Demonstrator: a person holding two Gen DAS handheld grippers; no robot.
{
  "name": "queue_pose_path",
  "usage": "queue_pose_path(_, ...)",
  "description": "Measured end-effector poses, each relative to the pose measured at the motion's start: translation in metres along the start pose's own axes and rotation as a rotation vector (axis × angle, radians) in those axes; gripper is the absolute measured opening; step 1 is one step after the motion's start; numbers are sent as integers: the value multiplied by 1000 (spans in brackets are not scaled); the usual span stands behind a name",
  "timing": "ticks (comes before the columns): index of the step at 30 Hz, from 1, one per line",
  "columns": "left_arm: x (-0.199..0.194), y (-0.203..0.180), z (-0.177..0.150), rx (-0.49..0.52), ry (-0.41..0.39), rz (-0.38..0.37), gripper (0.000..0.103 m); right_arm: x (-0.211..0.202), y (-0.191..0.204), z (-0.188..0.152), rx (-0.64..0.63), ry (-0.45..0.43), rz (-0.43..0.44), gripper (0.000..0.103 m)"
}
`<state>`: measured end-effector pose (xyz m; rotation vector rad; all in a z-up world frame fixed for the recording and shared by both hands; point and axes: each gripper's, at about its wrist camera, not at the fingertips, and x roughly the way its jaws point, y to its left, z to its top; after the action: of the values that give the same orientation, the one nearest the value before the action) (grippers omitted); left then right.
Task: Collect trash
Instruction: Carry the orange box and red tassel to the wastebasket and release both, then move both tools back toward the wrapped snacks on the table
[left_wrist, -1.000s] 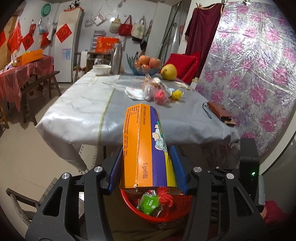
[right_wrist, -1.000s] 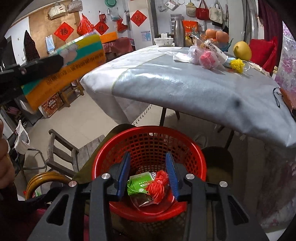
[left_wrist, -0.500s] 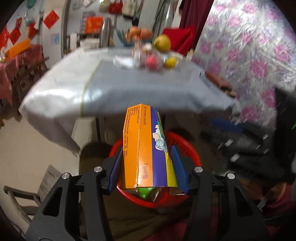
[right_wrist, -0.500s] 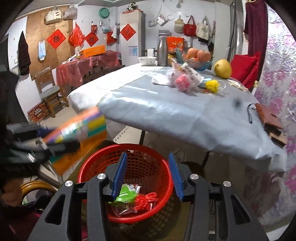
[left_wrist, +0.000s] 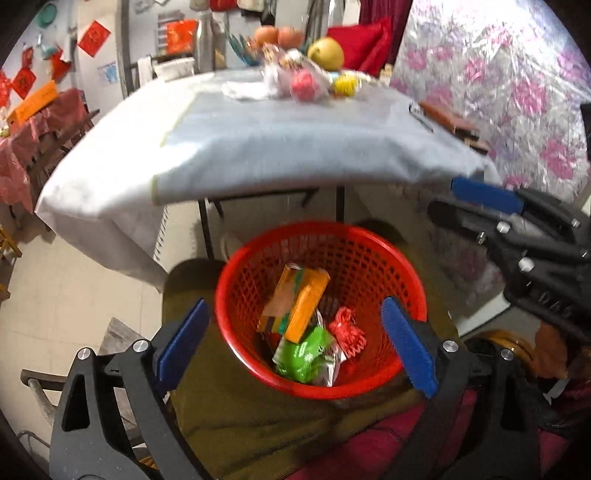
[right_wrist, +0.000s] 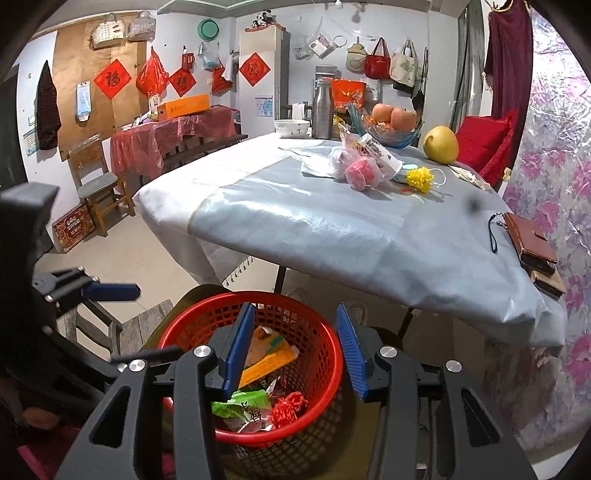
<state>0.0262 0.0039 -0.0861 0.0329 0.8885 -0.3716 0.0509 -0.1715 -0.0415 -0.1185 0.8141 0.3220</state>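
Table (right_wrist: 332, 221) ahead, well beyond both sets of fingers, more trash (right_wrist: 360, 168) on it beside fruit and a wallet; a hasty reach could grab those instead. Basket (left_wrist: 321, 384) sits right under the left gripper (left_wrist: 295, 339), fingers wide apart, empty; a low swing could tip it. Box (left_wrist: 295, 302) lies inside, between and below them, seemingly propped on wrappers, though it's blurred. Right gripper (right_wrist: 293, 350) gapes empty above too.
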Motion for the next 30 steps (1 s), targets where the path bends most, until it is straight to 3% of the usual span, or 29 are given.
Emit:
queue_pose_path(13, -42, 1, 15, -8, -146, 39, 94, -14, -1, 4, 9, -42, -3, 47)
queue_pose_path(16, -46, 6, 18, -27, -162, 38, 95, -19, -7, 7, 22, -59, -10, 53)
queue_pose_path(30, -32, 25, 39, -87, -167, 39, 96, -11, -39, 20, 92, -82, -27, 60)
